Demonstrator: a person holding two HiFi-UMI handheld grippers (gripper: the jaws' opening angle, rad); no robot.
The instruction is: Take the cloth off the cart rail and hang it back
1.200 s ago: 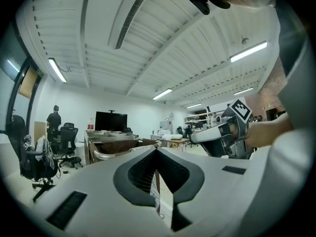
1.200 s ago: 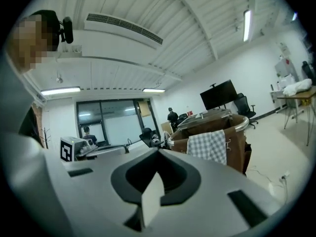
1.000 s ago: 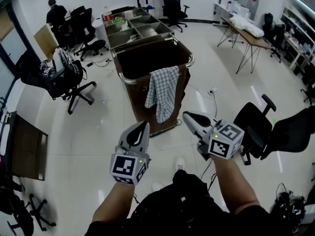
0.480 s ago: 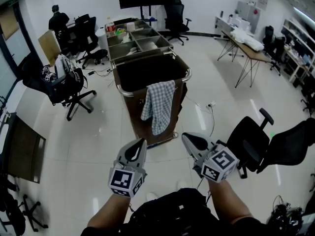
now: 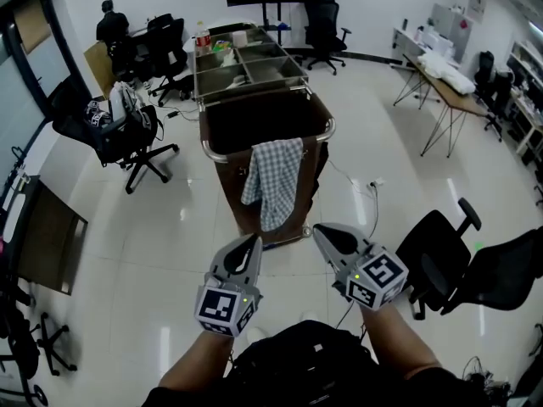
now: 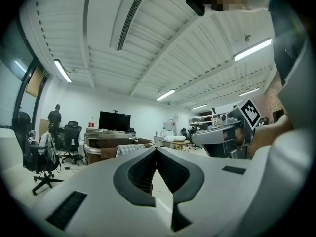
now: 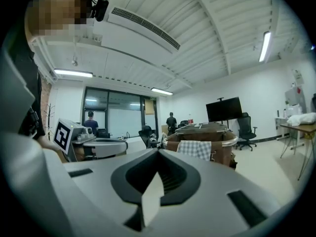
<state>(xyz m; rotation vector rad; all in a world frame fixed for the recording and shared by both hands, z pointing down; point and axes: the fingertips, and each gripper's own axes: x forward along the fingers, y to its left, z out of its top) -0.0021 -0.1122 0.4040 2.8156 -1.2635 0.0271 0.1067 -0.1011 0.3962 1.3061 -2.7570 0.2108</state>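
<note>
A blue-and-white checked cloth [image 5: 271, 183] hangs over the near chrome rail [image 5: 222, 154] of a brown cart [image 5: 299, 124] in the middle of the head view. Both grippers are held side by side just short of the cart, pointing at it. My left gripper [image 5: 253, 242] is shut and empty, below the cloth's lower edge. Slightly right of the cloth, my right gripper [image 5: 321, 230] is shut and empty too. The cloth [image 6: 129, 149] shows small beyond the shut left jaws [image 6: 156, 149]. In the right gripper view the cloth [image 7: 195, 149] hangs past the shut jaws [image 7: 158, 151].
Steel trays [image 5: 246, 58] with small items sit on the cart's far half. Black office chairs stand at left [image 5: 127, 134] and at right [image 5: 441, 253]. A cable [image 5: 366, 195] lies on the white floor. A folding table [image 5: 441, 87] stands back right; a person [image 5: 110, 25] sits far back left.
The head view has swung, so the cart sits a little lower and more of the left room shows. Both grippers stay shut near the cart. The cloth hangs as before.
</note>
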